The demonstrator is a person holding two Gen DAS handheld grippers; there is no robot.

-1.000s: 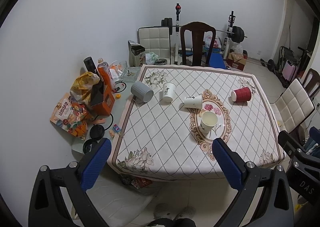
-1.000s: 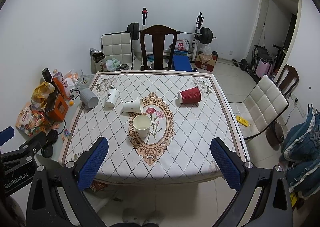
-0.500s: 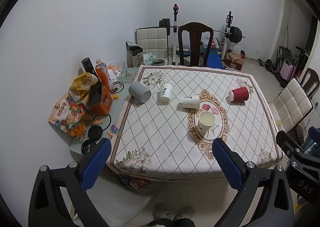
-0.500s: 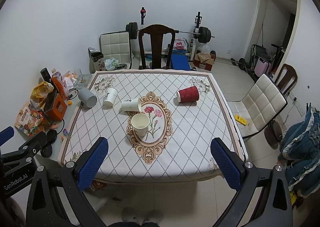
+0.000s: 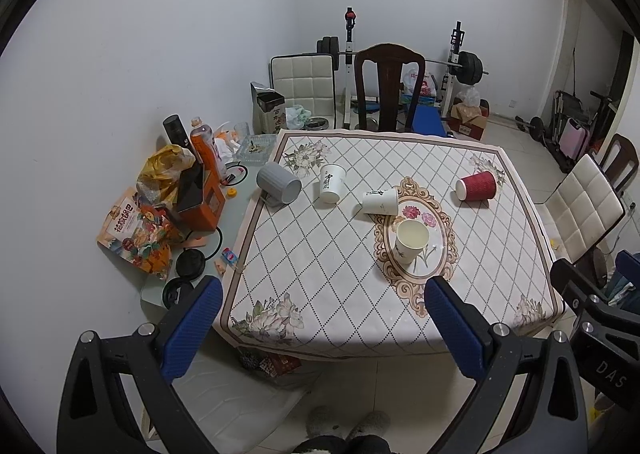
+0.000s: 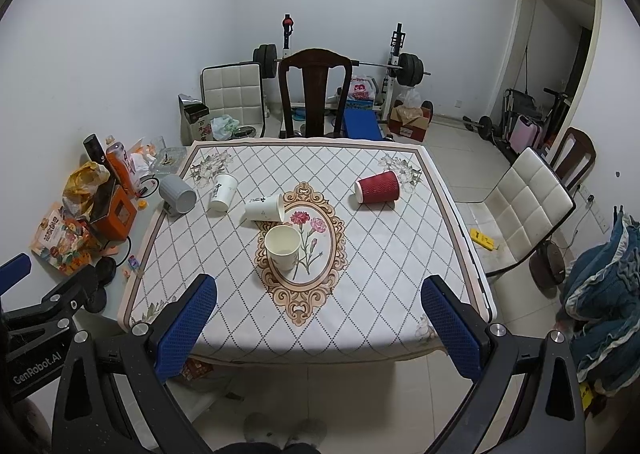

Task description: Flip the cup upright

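A table (image 5: 320, 278) with a diamond-pattern cloth holds several cups. A red paper cup (image 5: 476, 186) (image 6: 377, 187) lies on its side at the right. A white paper cup (image 5: 380, 201) (image 6: 263, 208) lies on its side near the middle. A cream cup (image 5: 411, 240) (image 6: 282, 247) stands upright on the oval flower print. Another white cup (image 5: 331, 183) (image 6: 222, 192) stands upside down. A grey mug (image 5: 278, 183) (image 6: 177, 195) lies on its side at the left edge. My left gripper (image 5: 320, 318) and right gripper (image 6: 318, 318) are open and empty, held back from the table's near edge.
Snack bags, bottles and an orange box (image 5: 202, 198) crowd a side surface left of the table. A dark wooden chair (image 6: 315, 94) stands behind the table and a white padded chair (image 6: 524, 210) to its right. Gym weights line the back wall.
Both views show the table slightly smaller and shifted; both grippers have drawn back and up a little. The cups have not moved.
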